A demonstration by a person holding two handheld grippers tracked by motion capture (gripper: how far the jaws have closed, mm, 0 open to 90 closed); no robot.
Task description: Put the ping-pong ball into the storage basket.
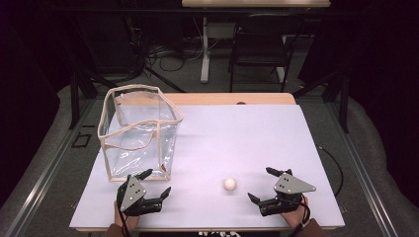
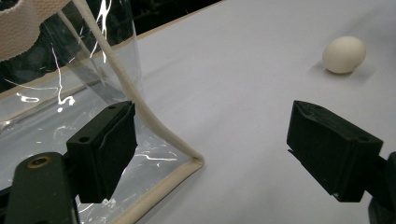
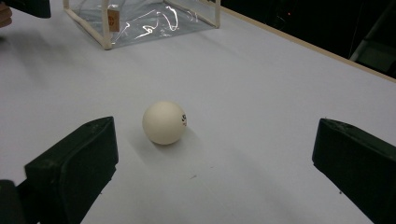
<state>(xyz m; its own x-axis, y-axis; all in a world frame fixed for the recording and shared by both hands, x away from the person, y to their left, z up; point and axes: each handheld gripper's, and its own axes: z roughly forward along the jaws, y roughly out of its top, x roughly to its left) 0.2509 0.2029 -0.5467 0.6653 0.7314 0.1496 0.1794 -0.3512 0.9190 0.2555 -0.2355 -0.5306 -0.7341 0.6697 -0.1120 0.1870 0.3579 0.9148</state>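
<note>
A small cream ball [image 1: 230, 184] lies on the white table top [image 1: 237, 133] near the front, between the two grippers; it also appears as the ball [image 3: 164, 122] with a dark mark and as the ball [image 2: 344, 54]. My right gripper [image 1: 260, 184] rests to the right of it, jaws wide open, nothing between them. A clear plastic bag [image 1: 138, 131] with cream trim stands open at the left. My left gripper [image 1: 156, 182] sits just in front of the bag's near corner [image 2: 194, 161], open and empty.
The table's front edge runs just behind both hands. A black chair [image 1: 259, 47] and a white desk leg [image 1: 204, 49] stand beyond the far edge, amid cables on the floor. White surface stretches between the bag and the right edge.
</note>
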